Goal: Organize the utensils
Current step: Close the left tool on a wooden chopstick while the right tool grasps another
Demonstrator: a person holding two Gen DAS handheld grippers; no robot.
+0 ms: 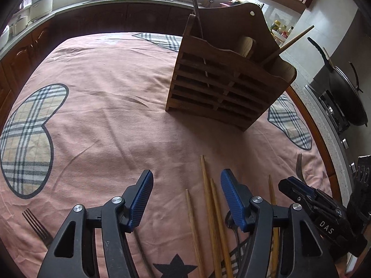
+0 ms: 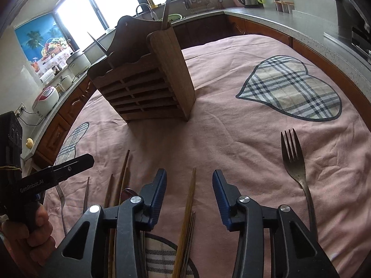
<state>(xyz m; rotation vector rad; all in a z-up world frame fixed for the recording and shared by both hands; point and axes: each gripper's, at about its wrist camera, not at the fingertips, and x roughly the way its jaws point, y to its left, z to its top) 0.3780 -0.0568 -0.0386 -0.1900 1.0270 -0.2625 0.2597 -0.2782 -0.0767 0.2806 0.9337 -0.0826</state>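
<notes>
A slatted wooden utensil holder [image 1: 222,85] stands on the pink tablecloth, with a few sticks and a wooden spoon in it; it also shows in the right wrist view [image 2: 148,85]. My left gripper [image 1: 186,185] is open and empty, low over several wooden chopsticks [image 1: 208,199]. My right gripper [image 2: 189,185] is open and empty, with one chopstick [image 2: 189,203] lying between its fingers. A metal fork [image 2: 295,162] lies to its right. Another fork [image 1: 37,225] lies at the left gripper's left. A spoon [image 2: 128,193] lies partly hidden under the right gripper.
The table [image 1: 104,115] carries a pink cloth with plaid heart patches [image 2: 292,90]. The right gripper shows in the left wrist view [image 1: 301,192], close on the right. Kitchen counters [image 1: 92,2] with pots and a stove with a wok [image 1: 347,97] surround the table.
</notes>
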